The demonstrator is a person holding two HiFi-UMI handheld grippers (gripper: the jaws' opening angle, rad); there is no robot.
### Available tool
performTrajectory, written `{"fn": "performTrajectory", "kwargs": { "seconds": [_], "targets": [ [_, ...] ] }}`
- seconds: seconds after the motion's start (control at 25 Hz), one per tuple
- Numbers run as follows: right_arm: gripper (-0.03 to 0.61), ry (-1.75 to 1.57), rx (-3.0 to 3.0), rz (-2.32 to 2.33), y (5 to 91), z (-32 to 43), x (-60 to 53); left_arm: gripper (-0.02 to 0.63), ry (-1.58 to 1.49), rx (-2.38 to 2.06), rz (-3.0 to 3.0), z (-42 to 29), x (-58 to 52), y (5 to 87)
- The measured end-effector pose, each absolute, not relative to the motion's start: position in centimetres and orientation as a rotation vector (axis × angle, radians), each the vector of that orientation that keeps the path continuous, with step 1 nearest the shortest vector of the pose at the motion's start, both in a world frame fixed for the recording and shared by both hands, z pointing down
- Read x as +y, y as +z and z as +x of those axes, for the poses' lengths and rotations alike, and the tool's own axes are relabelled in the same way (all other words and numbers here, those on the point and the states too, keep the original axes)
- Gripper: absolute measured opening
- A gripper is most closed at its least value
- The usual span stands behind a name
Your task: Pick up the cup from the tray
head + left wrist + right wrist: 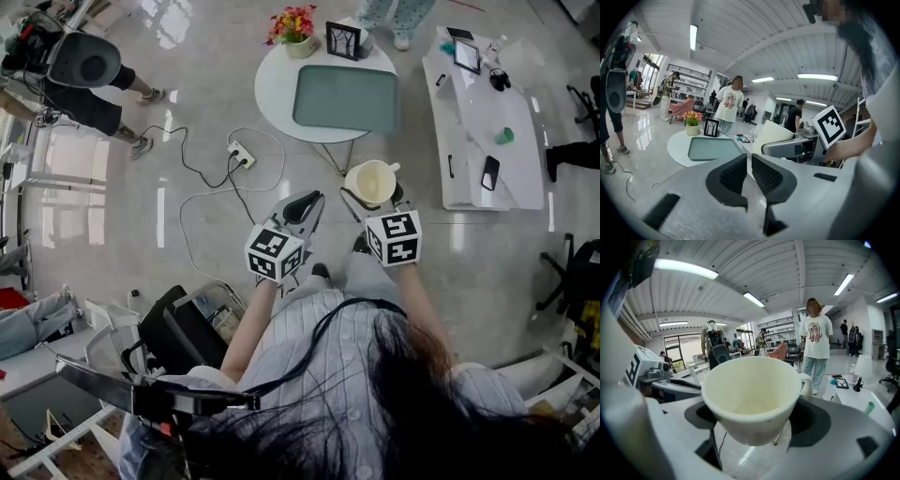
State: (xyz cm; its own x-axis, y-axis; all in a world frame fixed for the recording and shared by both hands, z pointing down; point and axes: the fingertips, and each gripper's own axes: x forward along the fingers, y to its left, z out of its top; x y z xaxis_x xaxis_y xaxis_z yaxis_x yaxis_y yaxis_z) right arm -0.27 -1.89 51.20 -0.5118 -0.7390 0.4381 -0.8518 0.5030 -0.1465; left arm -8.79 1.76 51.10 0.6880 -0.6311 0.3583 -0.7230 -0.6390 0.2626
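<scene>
The cup is off the tray and sits upright between the jaws of my right gripper. It is pinched by its smooth, tapering wall, over bare floor on the near side of the round table. The risk I see is a slip: if I ease the squeeze or tip my wrist, the cup could slide down out of the pads and break on that hard floor. My left gripper, just to the left, has its jaws drawn nearly together on nothing, so it gives no support.
</scene>
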Motion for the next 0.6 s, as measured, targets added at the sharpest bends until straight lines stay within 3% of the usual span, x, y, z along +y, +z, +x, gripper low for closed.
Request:
{"fn": "performTrajectory", "kwargs": {
  "seconds": [0.6],
  "targets": [
    [0.413, 0.534, -2.392, 1.426, 50.6, -4.7, 3.9, 0.018, 0.272, -1.054, 2.546, -14.5, 5.5, 50.5]
  ]
}}
